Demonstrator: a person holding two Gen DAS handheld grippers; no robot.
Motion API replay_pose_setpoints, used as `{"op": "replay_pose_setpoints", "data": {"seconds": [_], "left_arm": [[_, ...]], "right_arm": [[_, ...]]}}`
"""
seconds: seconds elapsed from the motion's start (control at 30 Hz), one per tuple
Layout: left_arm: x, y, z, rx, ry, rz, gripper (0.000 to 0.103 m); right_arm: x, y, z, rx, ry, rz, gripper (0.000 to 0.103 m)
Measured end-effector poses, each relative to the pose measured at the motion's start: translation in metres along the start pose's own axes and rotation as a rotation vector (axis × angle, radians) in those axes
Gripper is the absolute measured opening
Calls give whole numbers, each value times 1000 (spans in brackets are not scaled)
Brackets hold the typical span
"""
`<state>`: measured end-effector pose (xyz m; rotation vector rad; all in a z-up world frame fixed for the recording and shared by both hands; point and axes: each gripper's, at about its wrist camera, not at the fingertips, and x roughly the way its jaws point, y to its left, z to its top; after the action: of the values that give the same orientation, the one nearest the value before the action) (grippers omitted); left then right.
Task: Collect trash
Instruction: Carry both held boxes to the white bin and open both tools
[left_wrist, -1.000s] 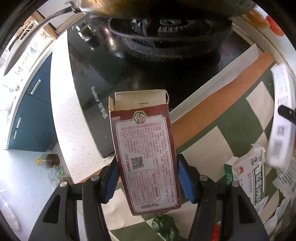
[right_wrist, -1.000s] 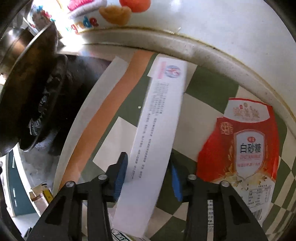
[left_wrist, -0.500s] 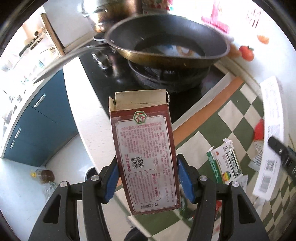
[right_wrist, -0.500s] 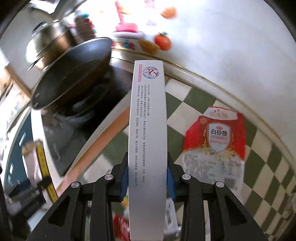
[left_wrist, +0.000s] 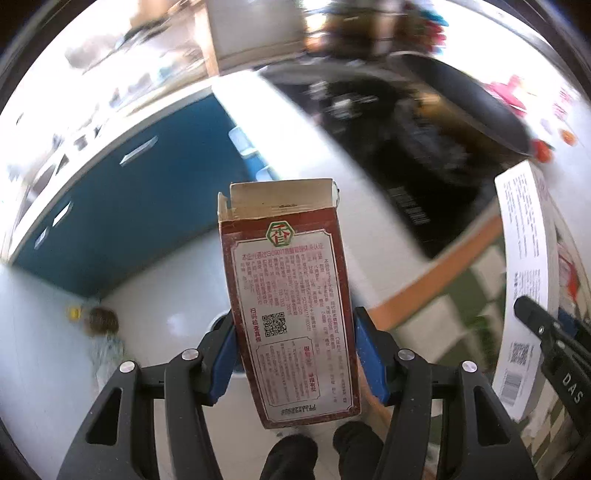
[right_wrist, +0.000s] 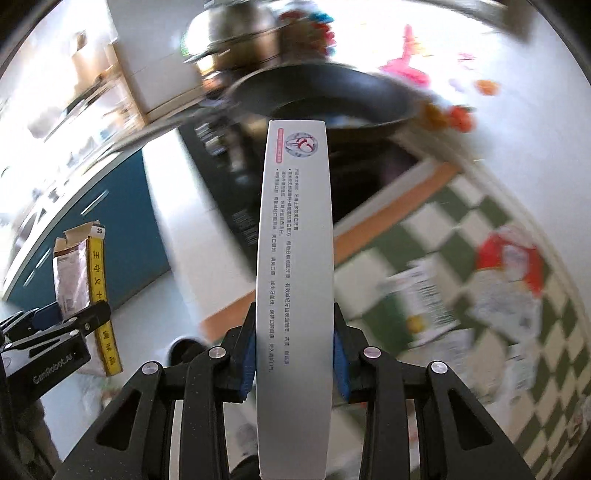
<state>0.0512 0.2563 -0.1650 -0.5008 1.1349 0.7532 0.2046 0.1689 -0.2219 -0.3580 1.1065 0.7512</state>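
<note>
My left gripper is shut on a dark red carton with an open top flap, held upright above the floor beside the counter. My right gripper is shut on a long white box with printed text, held upright. The white box also shows at the right edge of the left wrist view. The red carton and left gripper show at the left of the right wrist view. A red and white sugar bag and a white and green packet lie on the checked cloth.
A black stove top with a frying pan sits on the white counter. Blue cabinets run along the left. An oil bottle stands on the pale floor. A green-white checked cloth covers the counter at right.
Both grippers have risen and pulled back from the counter, each still holding its box. The view has swung left toward the blue cabinets and floor.
</note>
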Motion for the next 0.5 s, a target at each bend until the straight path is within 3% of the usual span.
{"op": "replay_pose_setpoints", "data": {"seconds": [0.17, 0.33, 0.5], "left_arm": [[89, 112, -34, -138, 136, 22, 55], [251, 204, -87, -262, 349, -2, 55], [411, 251, -138, -334, 516, -89, 55]], "right_arm": [[89, 92, -46, -30, 183, 166, 36], [239, 159, -122, -18, 425, 254, 36], [396, 190, -197, 13, 635, 312, 36]]}}
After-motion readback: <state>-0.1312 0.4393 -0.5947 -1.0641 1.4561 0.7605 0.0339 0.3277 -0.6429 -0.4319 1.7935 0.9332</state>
